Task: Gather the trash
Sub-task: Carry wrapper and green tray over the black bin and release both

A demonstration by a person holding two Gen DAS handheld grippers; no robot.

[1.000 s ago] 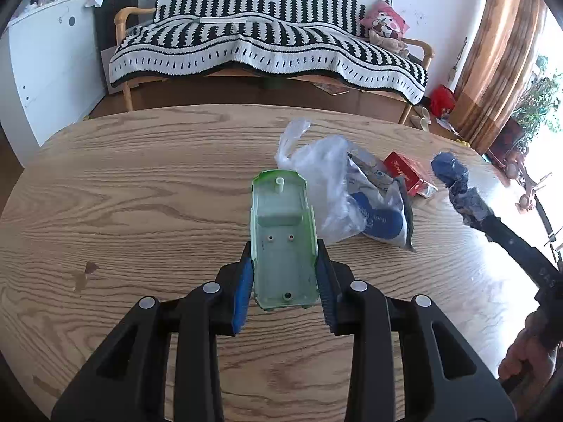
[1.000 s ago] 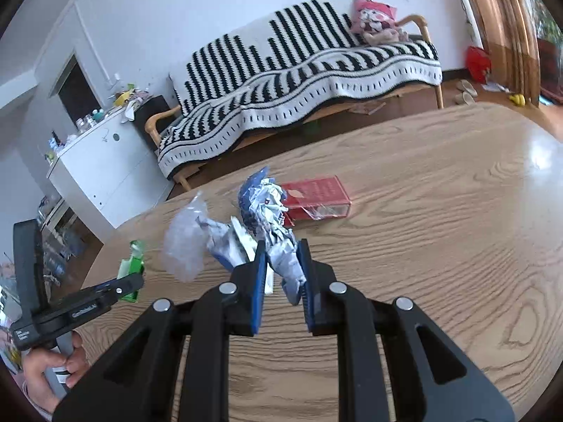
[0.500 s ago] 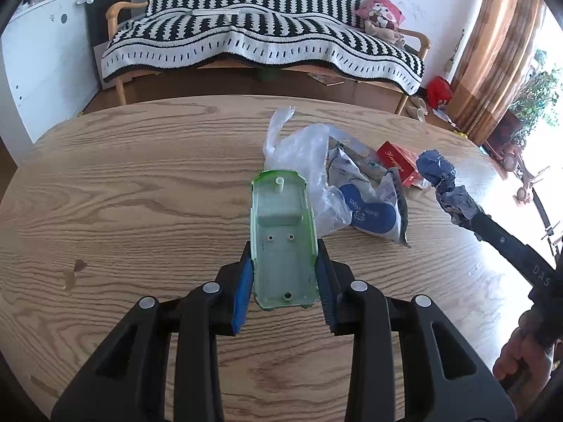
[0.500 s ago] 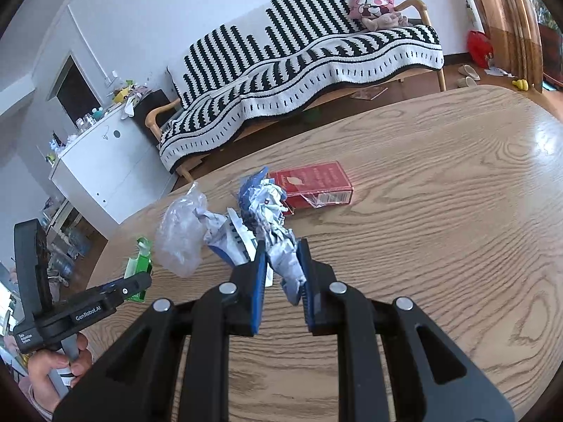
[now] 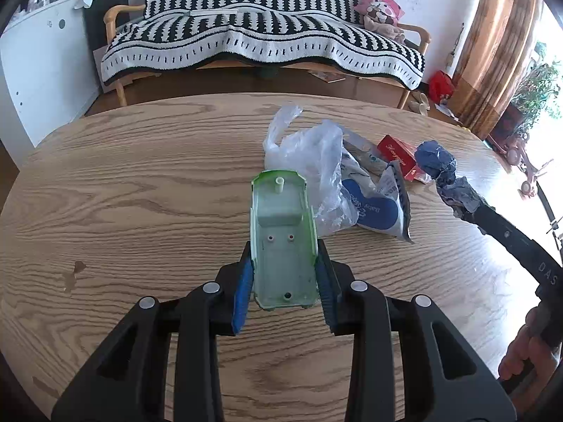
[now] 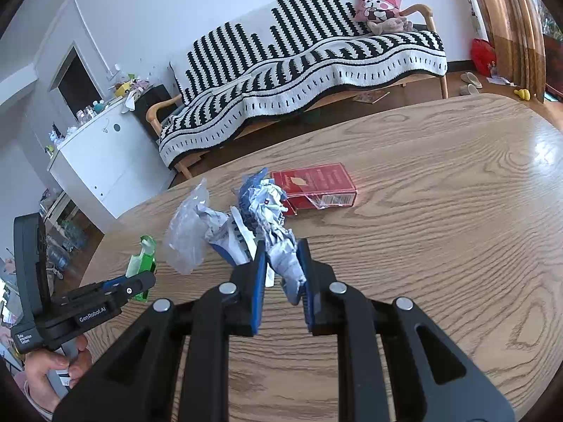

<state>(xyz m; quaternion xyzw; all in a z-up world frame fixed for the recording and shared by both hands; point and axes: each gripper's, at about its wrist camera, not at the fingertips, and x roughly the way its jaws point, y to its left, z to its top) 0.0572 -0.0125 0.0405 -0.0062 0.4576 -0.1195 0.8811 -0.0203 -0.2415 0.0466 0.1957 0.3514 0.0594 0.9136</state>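
While our left gripper (image 5: 285, 274) pinches a green plastic tray (image 5: 283, 242), our right gripper (image 6: 281, 270), near a "Baby Wipes" packet (image 5: 376, 207), clamps crumpled paper (image 6: 278, 232).

The table (image 5: 147, 190) is seen to be of oak-like wood with strong grain, lightly glossy where window light is reflected at the far right. A translucent green plastic shell (image 5: 283, 242), smooth and slightly shiny, is shown. The bag (image 5: 309, 161) is of thin, clear, crinkled plastic film. The crumpled wrapper (image 6: 278, 225) looks like creased printed foil or paper. The red box (image 6: 316, 186) is covered in glossy film. The sofa throw (image 5: 260, 42) is knitted cloth.
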